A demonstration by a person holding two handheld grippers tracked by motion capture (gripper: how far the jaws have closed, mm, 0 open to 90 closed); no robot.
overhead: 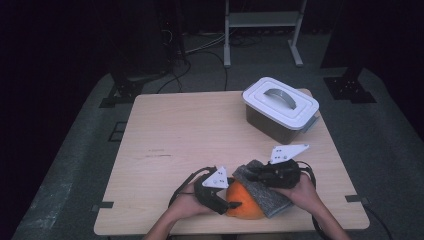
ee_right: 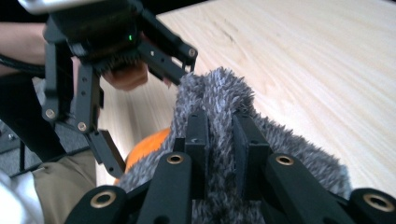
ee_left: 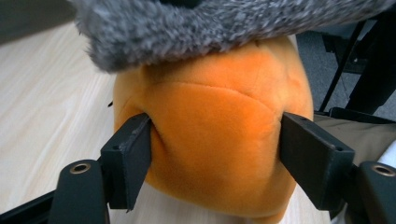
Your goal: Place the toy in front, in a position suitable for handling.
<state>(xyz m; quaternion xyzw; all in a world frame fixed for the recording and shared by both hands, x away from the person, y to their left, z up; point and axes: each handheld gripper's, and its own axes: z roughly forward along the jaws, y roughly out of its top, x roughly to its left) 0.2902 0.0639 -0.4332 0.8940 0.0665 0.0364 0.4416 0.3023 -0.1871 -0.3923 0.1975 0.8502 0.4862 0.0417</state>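
An orange plush toy [overhead: 245,204] rests at the table's near edge, between my two hands. My left gripper [overhead: 231,204] holds it from the left; in the left gripper view both black pads [ee_left: 128,158] dent the plush [ee_left: 215,140]. A grey furry cloth [overhead: 267,192] lies draped over the top and right side of the toy. My right gripper [overhead: 252,175] is shut on a raised fold of this cloth, and the fur [ee_right: 219,93] bunches up between its two pads [ee_right: 198,135]. A patch of orange [ee_right: 149,142] peeks out below the cloth.
A dark box with a white lid and grey handle [overhead: 280,107] stands at the back right of the wooden table [overhead: 190,130]. Beyond the table a white metal frame [overhead: 262,30] and cables sit on the floor. The person's trouser leg [ee_left: 359,135] is close behind the toy.
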